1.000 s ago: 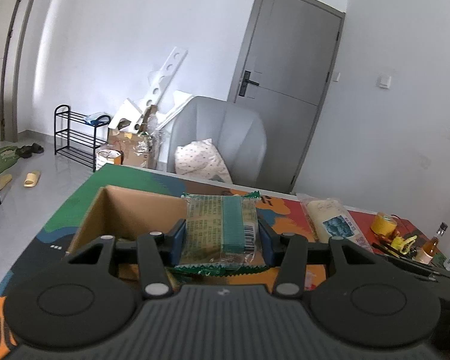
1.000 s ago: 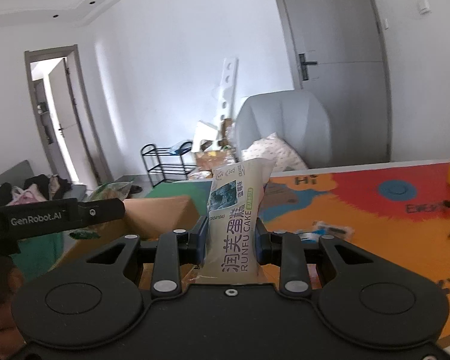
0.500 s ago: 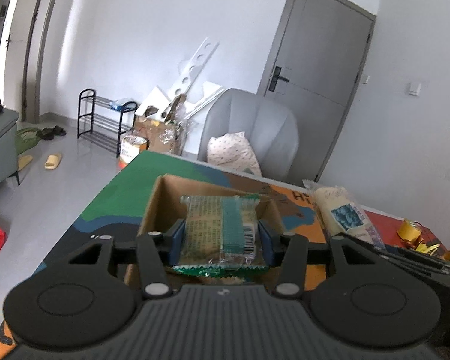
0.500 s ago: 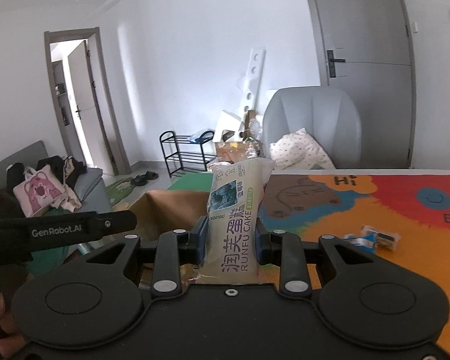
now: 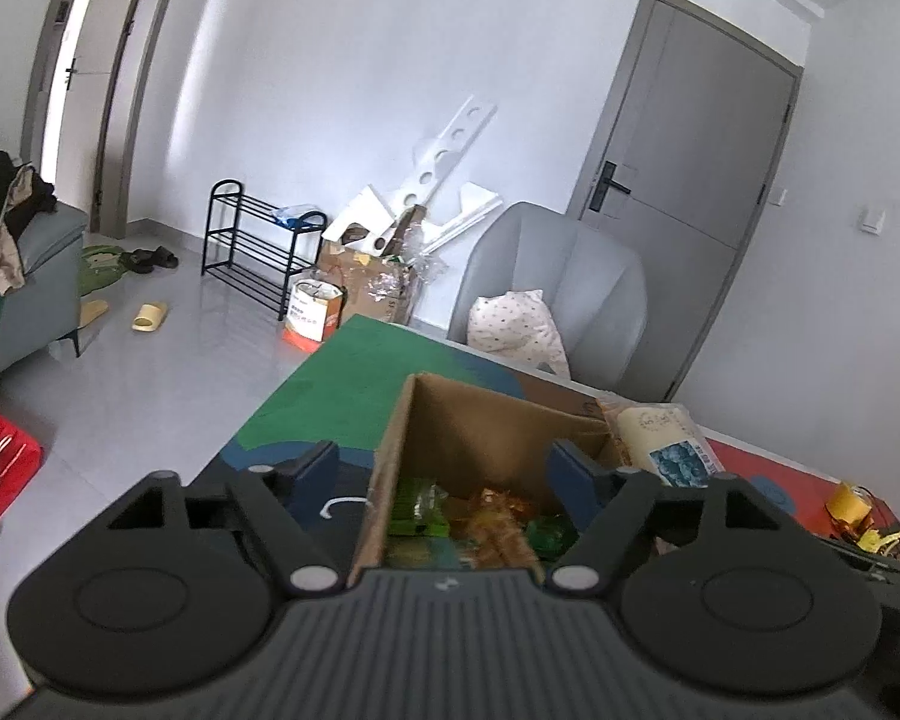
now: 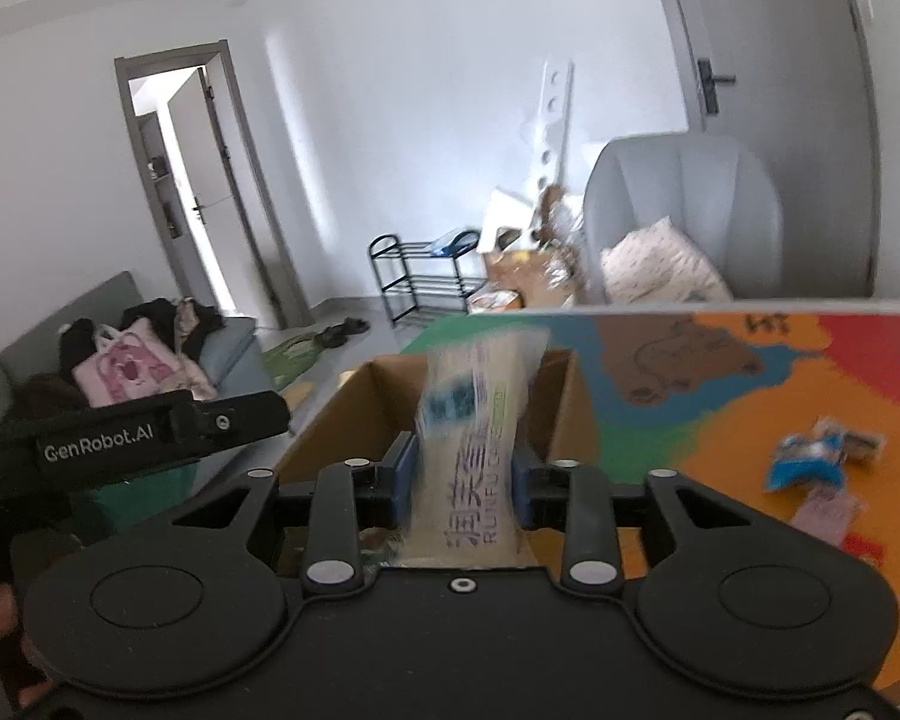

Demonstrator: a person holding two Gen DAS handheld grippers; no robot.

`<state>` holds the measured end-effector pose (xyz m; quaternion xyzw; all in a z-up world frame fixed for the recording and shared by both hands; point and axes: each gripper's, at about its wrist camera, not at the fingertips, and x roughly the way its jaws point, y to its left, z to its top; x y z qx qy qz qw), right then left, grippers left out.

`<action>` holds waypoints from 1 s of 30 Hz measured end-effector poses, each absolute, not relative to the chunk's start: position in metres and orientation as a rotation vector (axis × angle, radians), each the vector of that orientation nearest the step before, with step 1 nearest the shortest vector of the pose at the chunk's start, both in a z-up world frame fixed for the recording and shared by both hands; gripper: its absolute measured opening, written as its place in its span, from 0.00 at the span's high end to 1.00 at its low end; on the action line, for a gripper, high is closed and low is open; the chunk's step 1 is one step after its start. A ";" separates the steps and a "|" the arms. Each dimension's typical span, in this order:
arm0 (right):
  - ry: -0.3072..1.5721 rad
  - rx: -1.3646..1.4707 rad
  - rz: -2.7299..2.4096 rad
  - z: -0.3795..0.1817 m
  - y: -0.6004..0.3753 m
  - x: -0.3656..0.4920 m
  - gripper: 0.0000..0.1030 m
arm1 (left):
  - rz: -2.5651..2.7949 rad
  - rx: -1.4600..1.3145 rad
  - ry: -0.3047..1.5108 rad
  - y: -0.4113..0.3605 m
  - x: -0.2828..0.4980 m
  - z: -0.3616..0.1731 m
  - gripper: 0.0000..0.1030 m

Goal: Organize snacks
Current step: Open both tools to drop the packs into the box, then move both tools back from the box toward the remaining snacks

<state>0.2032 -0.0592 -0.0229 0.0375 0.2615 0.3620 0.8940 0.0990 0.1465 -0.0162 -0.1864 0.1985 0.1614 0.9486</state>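
Half a second on, the green-wrapped snack has left the left gripper (image 5: 444,468), whose jaws now stand wide and empty over the cardboard box (image 5: 486,420), straddling the box's near left wall. Inside the box, just beyond the gripper body, lie loose snacks (image 5: 480,516) in green and amber wrappers; which of them is the one just released cannot be told.

Beside the box's right wall, the right gripper (image 6: 462,471) holds its jaws narrow, clamped on the lower part of the Runfu cake packet (image 6: 480,414), which stands upright and blurred with motion, its top over the box's open mouth. The next step looks to be dropping this packet in. Doing it well likely means carrying the packet past the box's near rim, lowering it towards the snacks already inside, and only then parting the jaws, with the left gripper drawn clear of the opening so the two do not meet.

Right of the box, well apart on the tabletop (image 6: 750,438), blue-wrapped snacks (image 6: 810,462) await collection.
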 end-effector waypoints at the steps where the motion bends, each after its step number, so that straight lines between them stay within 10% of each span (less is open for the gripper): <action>1: 0.545 0.075 0.741 -0.023 -0.060 0.203 0.53 | 0.331 -0.382 0.407 0.147 0.098 -0.017 0.22; 30: 0.463 0.151 0.530 -0.013 -0.175 0.183 0.00 | 0.188 -0.299 0.452 0.066 0.105 -0.005 0.00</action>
